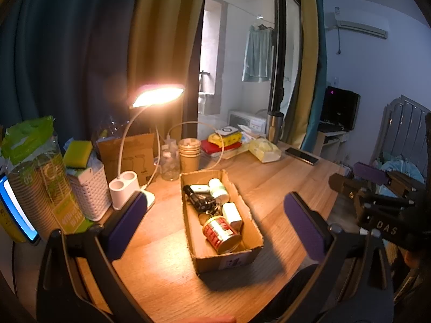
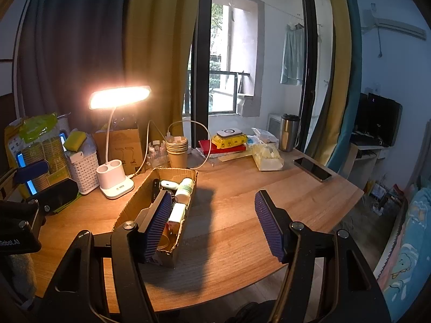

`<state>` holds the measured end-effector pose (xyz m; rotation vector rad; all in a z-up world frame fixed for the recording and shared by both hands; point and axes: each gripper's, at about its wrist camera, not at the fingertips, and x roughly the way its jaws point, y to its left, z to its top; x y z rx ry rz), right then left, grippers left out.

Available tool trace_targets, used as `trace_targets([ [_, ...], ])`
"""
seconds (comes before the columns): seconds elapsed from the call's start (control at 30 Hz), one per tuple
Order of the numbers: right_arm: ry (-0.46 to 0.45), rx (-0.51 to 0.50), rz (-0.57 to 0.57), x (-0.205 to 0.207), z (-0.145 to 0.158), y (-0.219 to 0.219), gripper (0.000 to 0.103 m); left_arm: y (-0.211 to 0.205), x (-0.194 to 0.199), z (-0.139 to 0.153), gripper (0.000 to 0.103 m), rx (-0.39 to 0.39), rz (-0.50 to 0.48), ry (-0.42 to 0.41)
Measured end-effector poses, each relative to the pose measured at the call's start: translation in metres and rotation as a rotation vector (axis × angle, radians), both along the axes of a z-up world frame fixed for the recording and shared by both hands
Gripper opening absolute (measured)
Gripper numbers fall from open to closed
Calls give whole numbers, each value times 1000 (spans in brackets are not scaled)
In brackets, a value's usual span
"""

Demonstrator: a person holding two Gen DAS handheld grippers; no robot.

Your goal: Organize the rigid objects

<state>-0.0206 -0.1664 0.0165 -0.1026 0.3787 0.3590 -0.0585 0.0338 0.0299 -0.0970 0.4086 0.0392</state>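
Several items in cardboard box [image 1: 243, 207], red can [image 1: 221, 234]

Matt corrugated cardboard box [image 1: 227, 253] sits on smooth wood-grain table [image 1: 282, 172]; glossy metal can [image 1: 222, 234] inside.

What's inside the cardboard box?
The cardboard box holds a red tin can, two white bottles, a white case and dark tangled bits. Anything under them is hidden.
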Motion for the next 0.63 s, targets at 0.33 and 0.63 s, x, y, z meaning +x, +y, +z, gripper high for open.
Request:
trace_targets([
  [0.33, 5, 11, -2, 2, -4, -2, 68, 0, 1, 0, 102, 0, 0, 1],
  [0.63, 17, 14, -2, 6, -8, -2, 68, 1, 8, -5, 102, -7, -2, 16],
])
